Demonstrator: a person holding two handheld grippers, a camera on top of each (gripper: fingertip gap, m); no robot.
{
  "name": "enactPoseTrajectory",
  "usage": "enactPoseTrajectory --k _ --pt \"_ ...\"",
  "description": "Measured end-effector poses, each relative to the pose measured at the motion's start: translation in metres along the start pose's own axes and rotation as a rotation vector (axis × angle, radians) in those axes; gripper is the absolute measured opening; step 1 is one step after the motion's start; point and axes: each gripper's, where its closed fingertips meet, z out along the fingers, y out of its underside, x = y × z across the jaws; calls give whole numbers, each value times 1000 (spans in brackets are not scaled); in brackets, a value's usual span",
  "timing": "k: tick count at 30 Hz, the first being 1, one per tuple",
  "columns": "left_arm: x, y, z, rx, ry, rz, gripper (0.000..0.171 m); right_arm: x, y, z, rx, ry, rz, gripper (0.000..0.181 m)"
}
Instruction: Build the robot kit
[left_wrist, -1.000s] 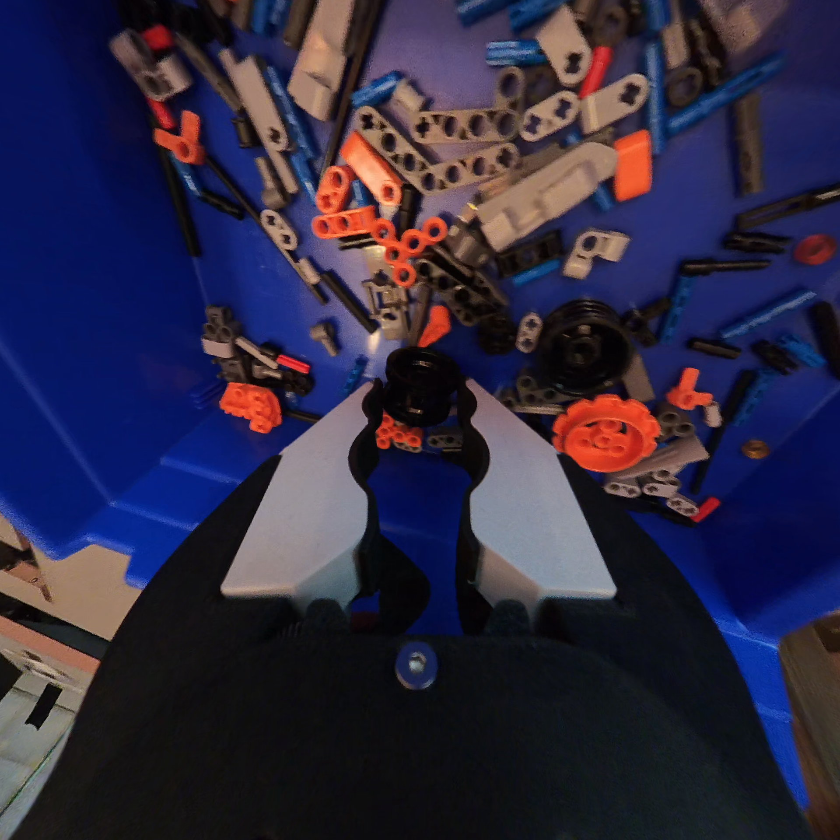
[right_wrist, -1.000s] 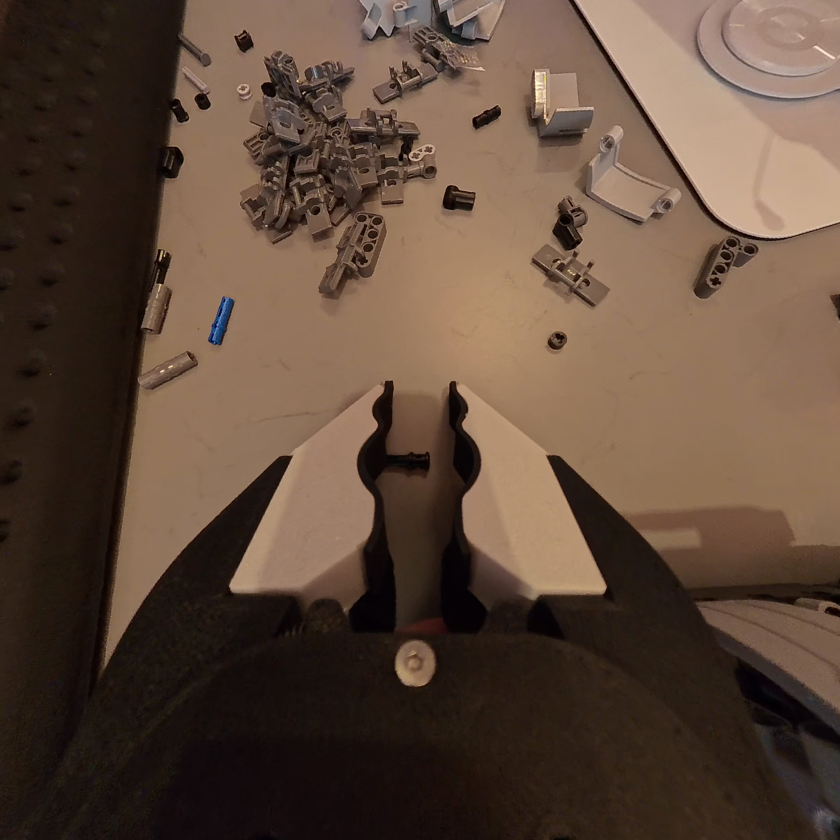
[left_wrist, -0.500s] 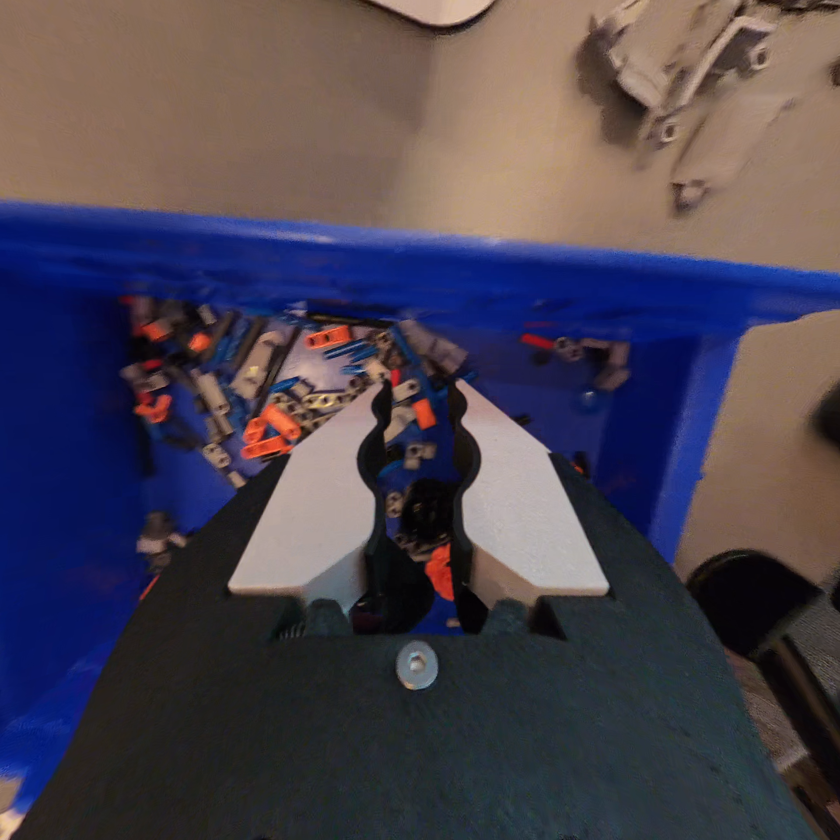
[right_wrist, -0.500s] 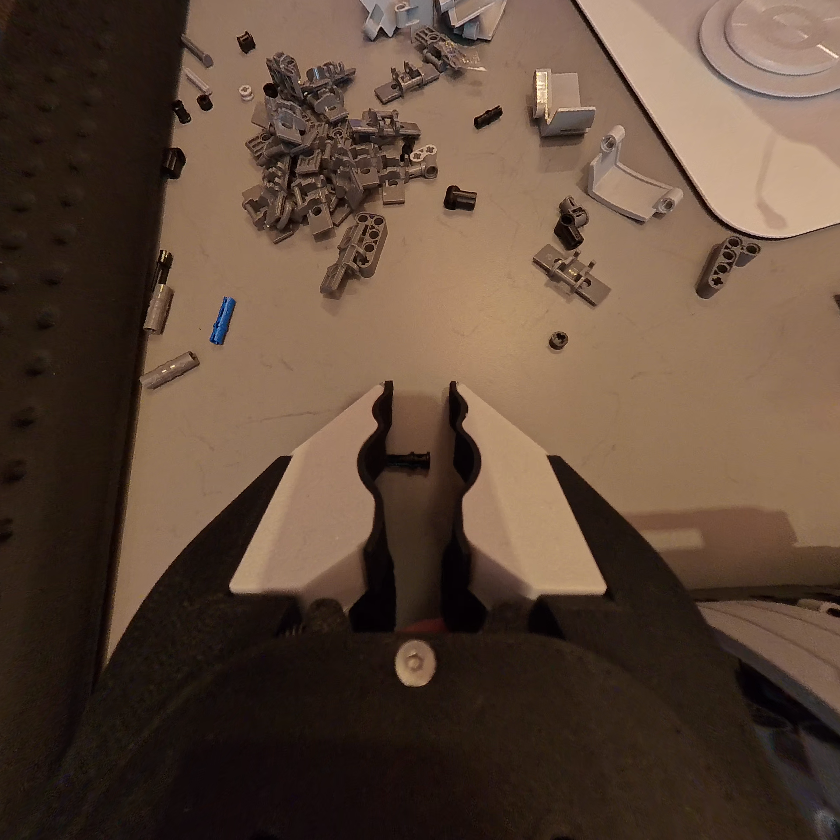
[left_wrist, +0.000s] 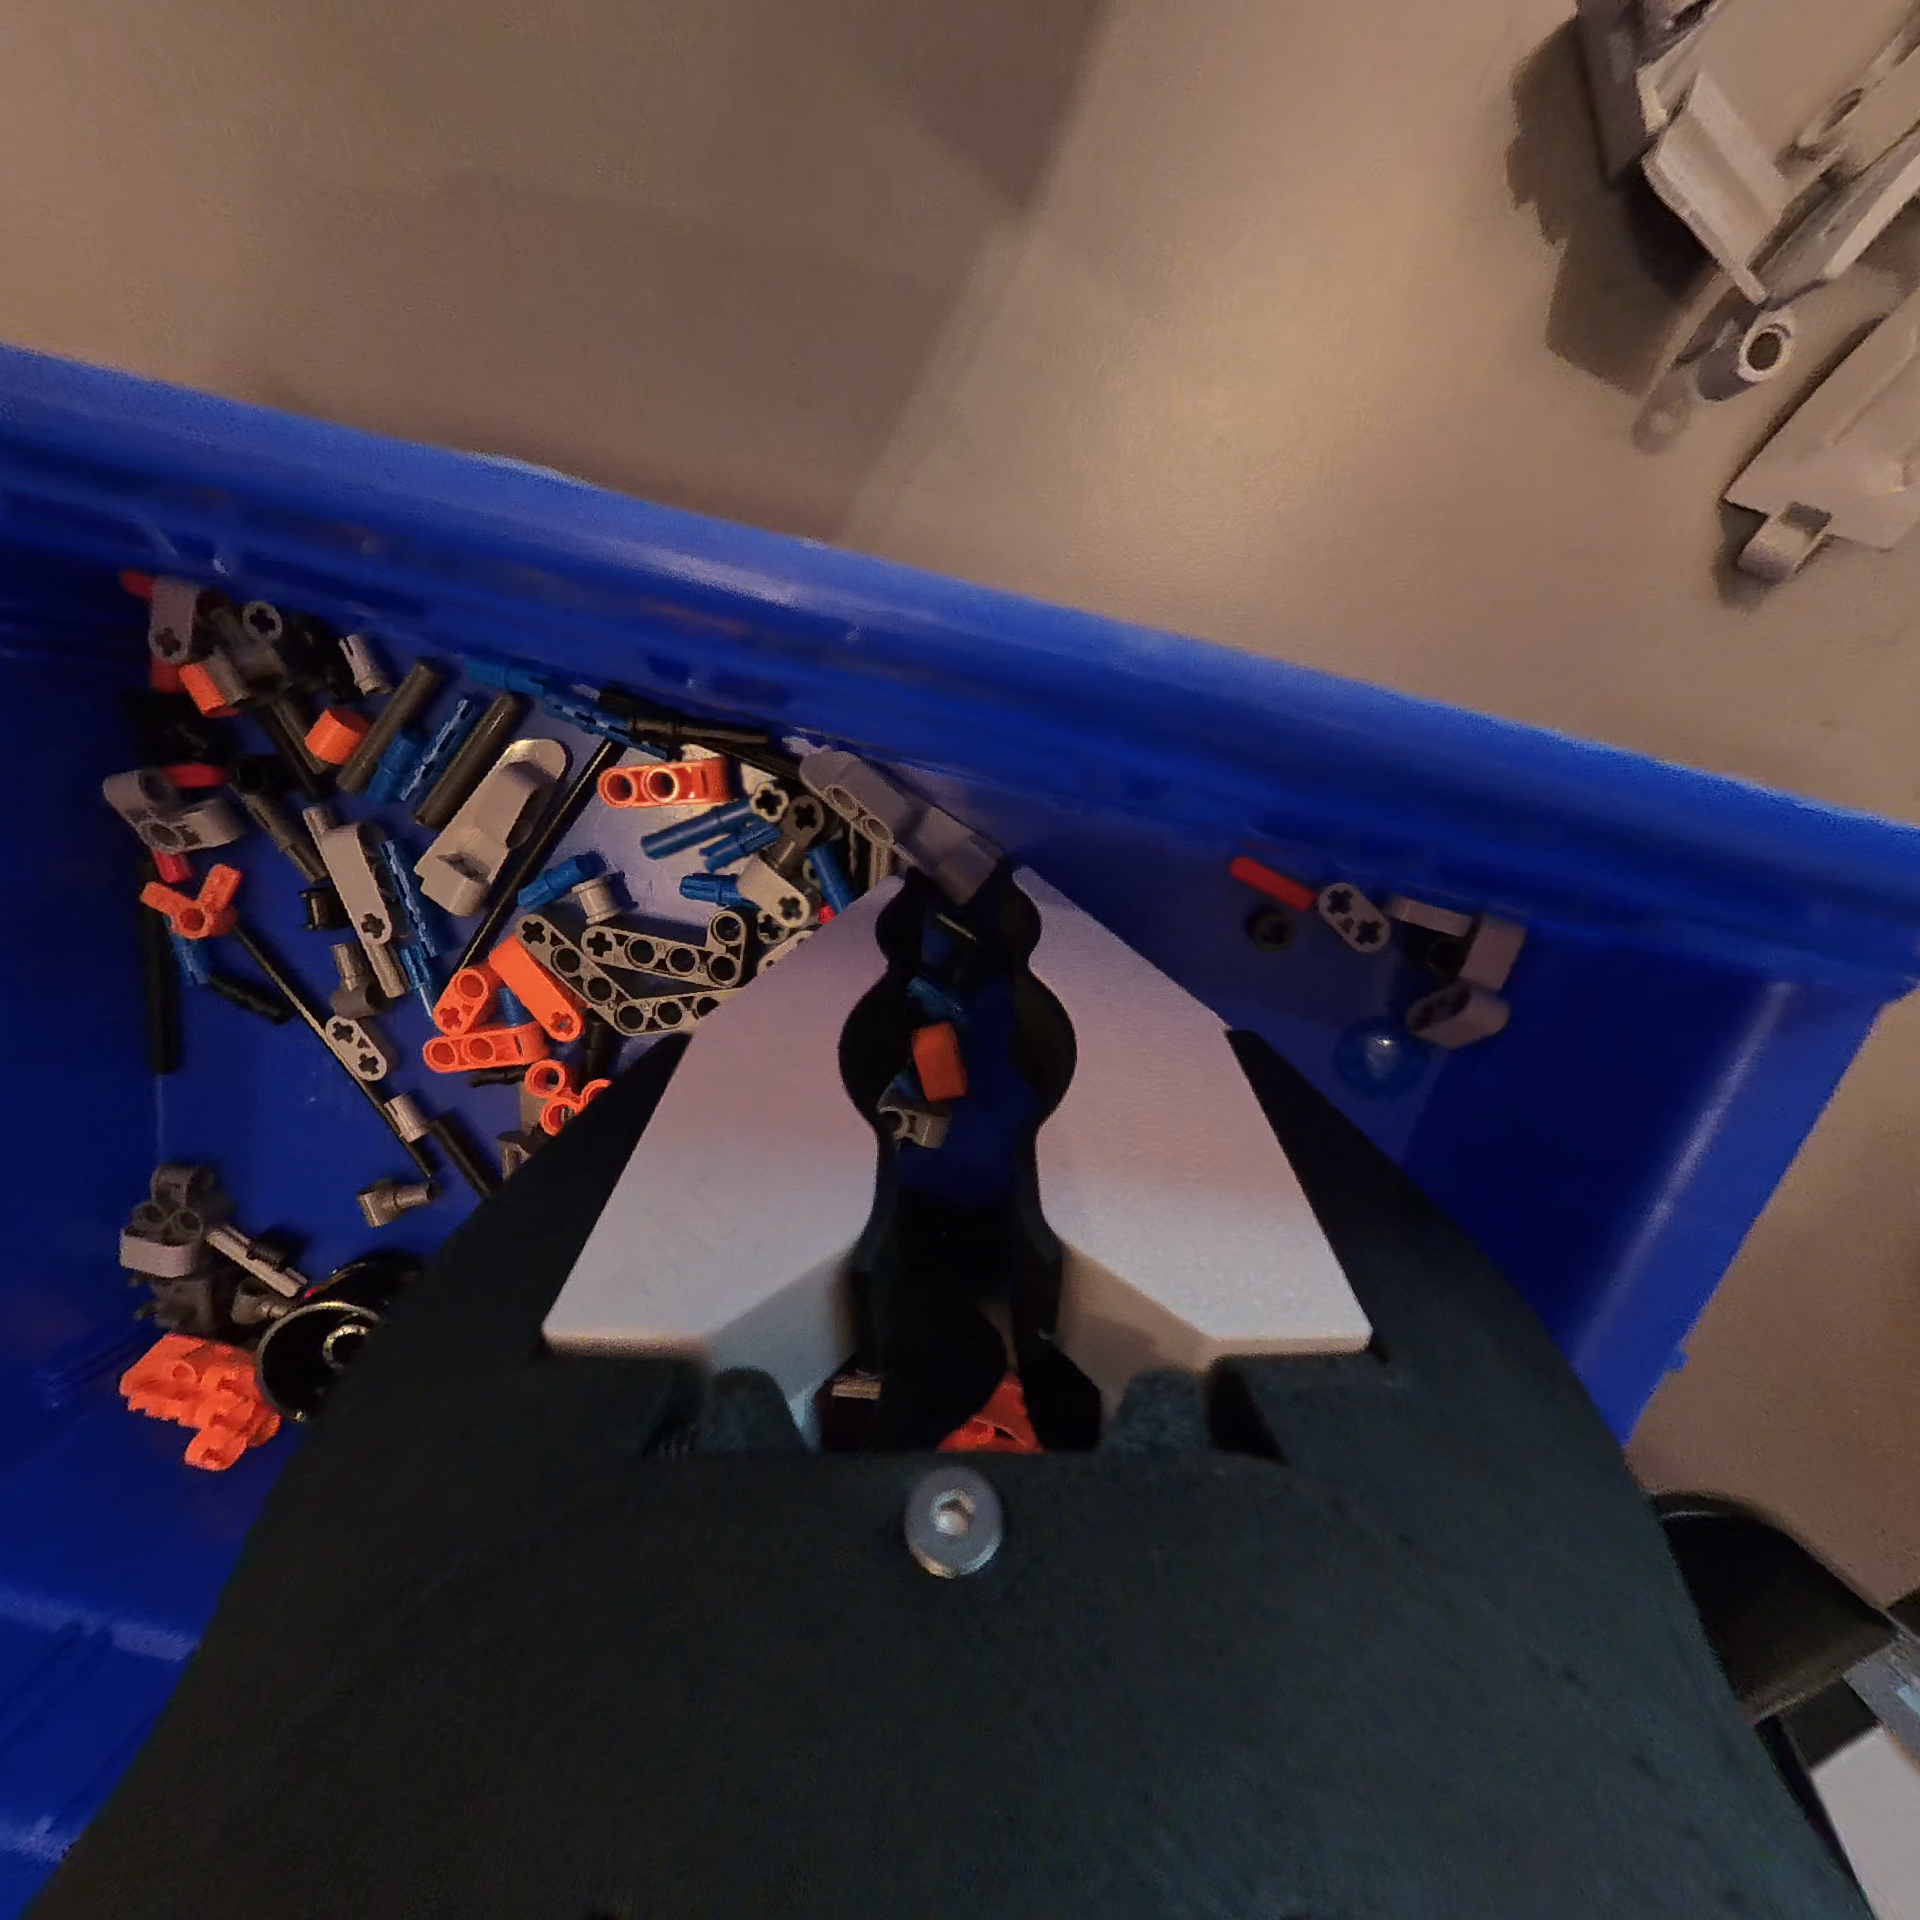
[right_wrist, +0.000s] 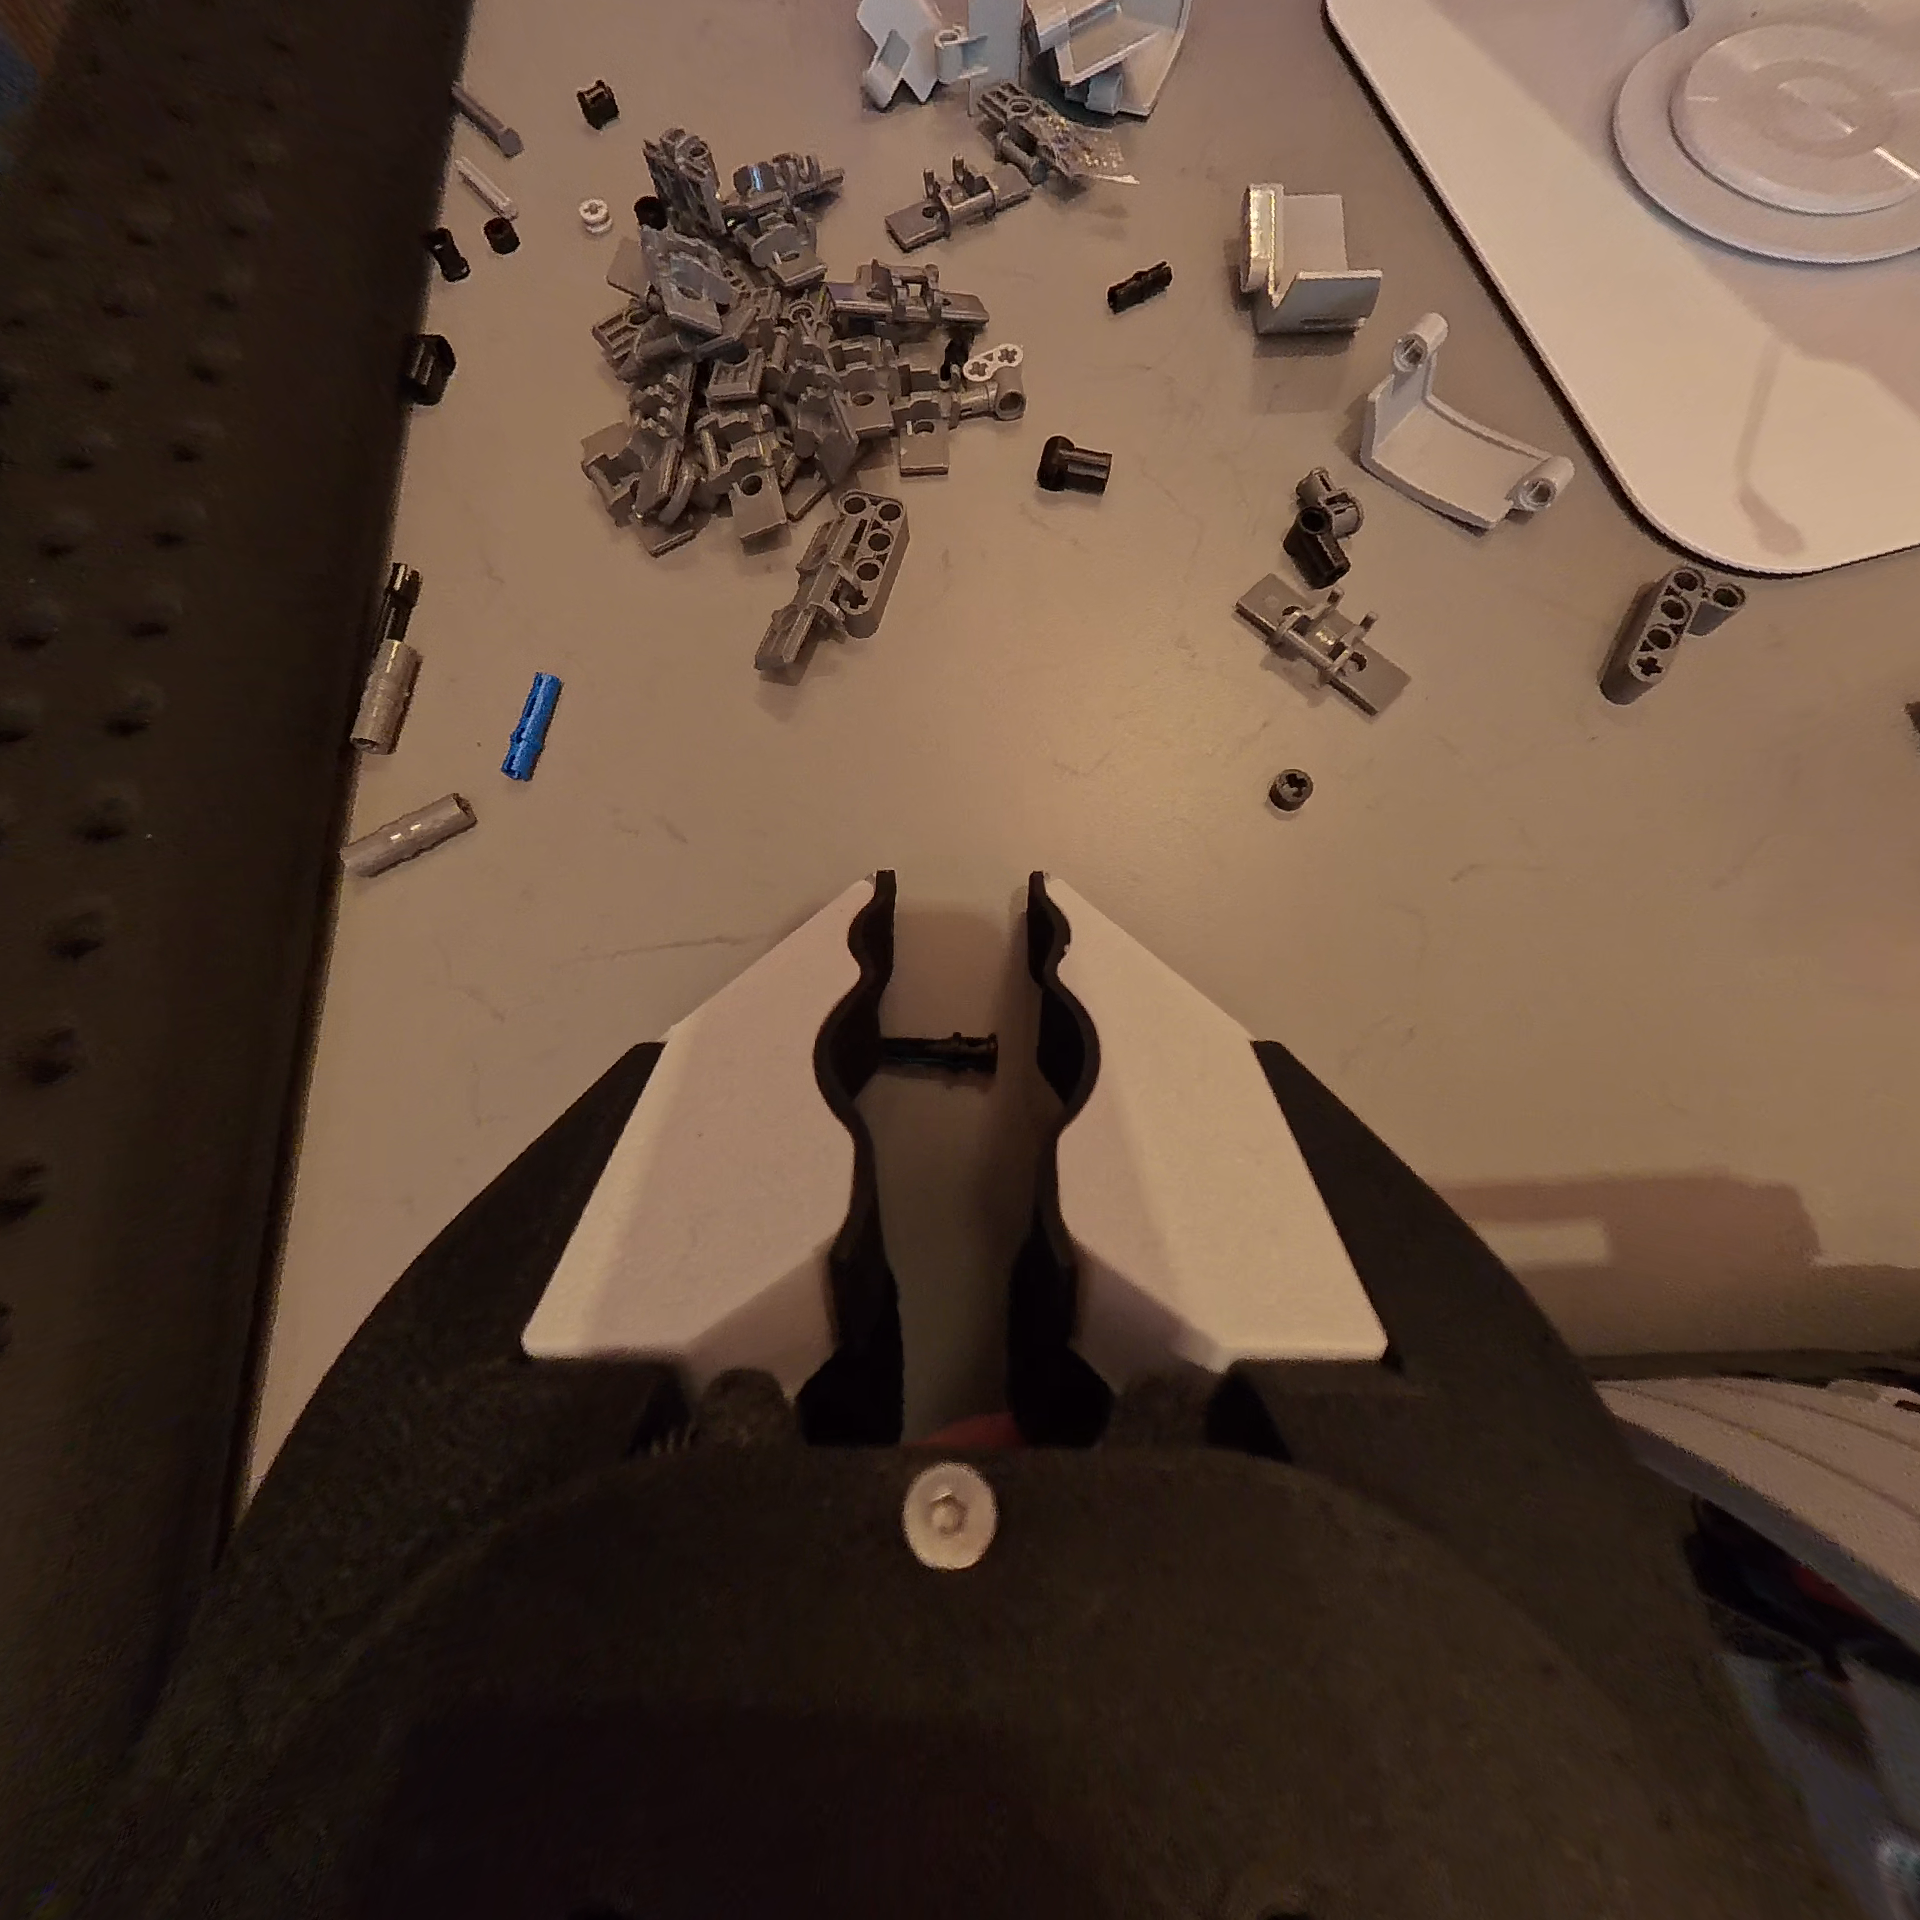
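My left gripper (left_wrist: 956, 894) hangs over a blue bin (left_wrist: 1143, 707) full of small orange, grey, black and blue building parts. Its jaws stand a little apart with nothing between them; an orange part (left_wrist: 935, 1060) on the bin floor shows through the gap. A black wheel (left_wrist: 322, 1340) lies in the bin at lower left, beside an orange block (left_wrist: 197, 1392). My right gripper (right_wrist: 956, 883) is low over the grey table, jaws slightly apart. A small black pin (right_wrist: 940, 1049) lies across the gap, touching the left pad and stopping short of the right one.
A pile of grey parts (right_wrist: 769, 405) lies ahead of the right gripper, with a blue pin (right_wrist: 532, 724) and loose pieces around. A dark studded mat (right_wrist: 156, 623) runs along the left. A white board with a round disc (right_wrist: 1787, 125) sits far right. Grey panels (left_wrist: 1766, 156) lie beyond the bin. My hands' fingertips stand some 40 centimeters from each other. The orange block (left_wrist: 197, 1392) is about 20 centimeters from my left fingertips.
My left gripper has risen and tilted away from the bin floor, leaving the black wheel it was around in the bin. The right gripper has not moved.
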Motion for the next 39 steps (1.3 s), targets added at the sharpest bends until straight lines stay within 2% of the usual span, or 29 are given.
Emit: enactPoseTrajectory --k 5,9,12,14,16,19,21,24,26,29,31,34,35,37,39 --pt "-5 5 -13 -8 -31 38 11 -1 0 0 1 -2 -2 23" --pt "-2 -8 -62 65 -53 80 10 -1 0 0 2 -4 -1 23" --pt "40 -35 -106 176 50 182 10 -1 0 0 1 -7 3 23" --pt "82 -43 -116 184 142 281 10 -1 0 0 1 -9 5 23" --pt "119 -41 -105 128 186 364 10 -1 0 0 3 -8 3 23" --pt "165 -31 -71 29 220 468 10 -1 0 0 1 -8 -3 23" --pt "173 -22 -47 -50 146 539 11 -2 0 0 1 -9 -8 23" --pt "199 -19 -22 -67 183 560 11 -3 0 -1 1 -5 -16 24" --pt "190 -26 -10 -64 55 600 12 -3 0 -1 2 -5 -19 24" --pt "184 -44 0 1 -39 590 21 -4 0 -1 2 -7 -22 24" --pt "183 -49 -4 24 -63 608 26 -4 0 -1 3 -5 -25 24" --pt "190 -59 -37 120 30 615 24 -4 0 -1 6 -7 -23 24" --pt "188 -61 -55 162 66 605 18 -4 0 -1 6 -8 -23 24" --pt "160 -59 -89 188 60 573 17 -4 0 -2 8 -10 -22 24" --pt "115 -51 -112 212 0 545 16 -5 0 -1 6 -13 -23 24"
